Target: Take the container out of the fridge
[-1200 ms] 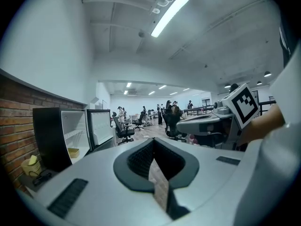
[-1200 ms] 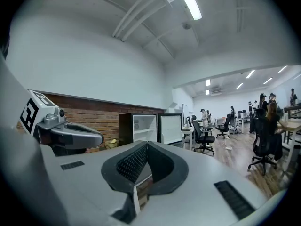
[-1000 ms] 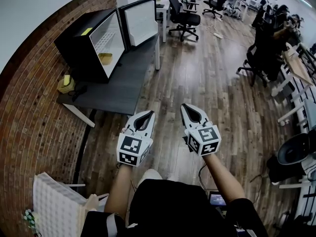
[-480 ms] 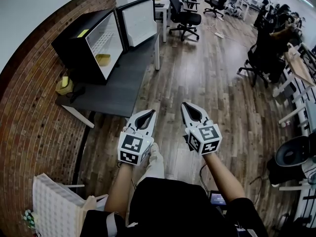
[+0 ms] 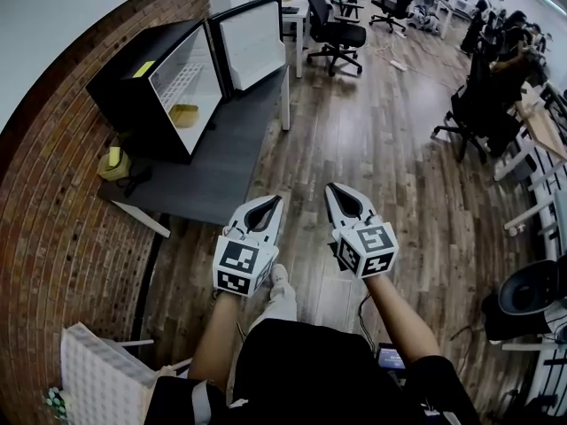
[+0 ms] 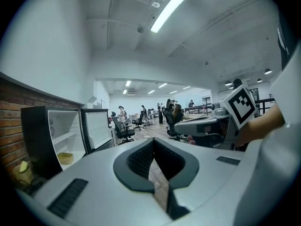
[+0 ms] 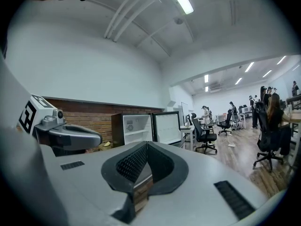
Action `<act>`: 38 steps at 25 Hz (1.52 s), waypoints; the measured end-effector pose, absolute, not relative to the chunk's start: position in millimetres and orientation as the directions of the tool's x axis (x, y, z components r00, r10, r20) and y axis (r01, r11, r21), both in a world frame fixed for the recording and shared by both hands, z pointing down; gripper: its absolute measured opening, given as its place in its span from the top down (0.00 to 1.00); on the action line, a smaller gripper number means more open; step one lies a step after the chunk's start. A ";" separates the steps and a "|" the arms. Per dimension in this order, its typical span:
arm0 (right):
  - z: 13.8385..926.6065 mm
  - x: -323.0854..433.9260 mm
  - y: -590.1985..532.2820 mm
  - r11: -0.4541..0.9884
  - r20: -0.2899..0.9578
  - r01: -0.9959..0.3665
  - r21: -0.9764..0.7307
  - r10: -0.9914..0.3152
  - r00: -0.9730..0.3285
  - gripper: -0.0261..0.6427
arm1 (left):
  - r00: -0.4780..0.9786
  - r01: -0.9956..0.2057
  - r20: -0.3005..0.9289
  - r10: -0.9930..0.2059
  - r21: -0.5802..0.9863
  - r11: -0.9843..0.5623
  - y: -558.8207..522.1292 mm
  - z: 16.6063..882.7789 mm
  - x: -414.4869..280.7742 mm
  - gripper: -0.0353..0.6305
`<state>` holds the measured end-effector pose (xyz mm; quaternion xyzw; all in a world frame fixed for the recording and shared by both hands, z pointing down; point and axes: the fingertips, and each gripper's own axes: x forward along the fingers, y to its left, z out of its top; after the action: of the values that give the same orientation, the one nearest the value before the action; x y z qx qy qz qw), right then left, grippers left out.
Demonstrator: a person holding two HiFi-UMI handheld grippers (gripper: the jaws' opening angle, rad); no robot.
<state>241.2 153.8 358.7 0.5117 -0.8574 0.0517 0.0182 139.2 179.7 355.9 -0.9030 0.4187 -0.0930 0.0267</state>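
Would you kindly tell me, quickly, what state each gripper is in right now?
Left gripper: closed, holding nothing.
Right gripper: closed, holding nothing.

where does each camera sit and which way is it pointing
Head view: on the person's head, facing steeply down at floor and open fridge; shows forearms, left gripper, right gripper.
Left gripper view: on the left gripper, facing level toward the fridge; own shut jaws below, right gripper at right.
Right gripper view: on the right gripper, facing likewise; own shut jaws, left gripper at left.
Shared: all see the fridge; head and left gripper views show its yellow container.
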 end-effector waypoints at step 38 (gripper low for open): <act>374.5 116.8 -202.6 0.510 0.184 -0.858 -0.059 -0.839 -0.512 0.90 | 0.625 -0.759 0.193 -0.757 -0.080 -0.647 -176.7 373.5 31.2 0.93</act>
<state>116.8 -202.6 374.5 0.4896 -0.8665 0.0714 0.0661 31.2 -176.7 373.5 -0.9013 0.4203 -0.1048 -0.0045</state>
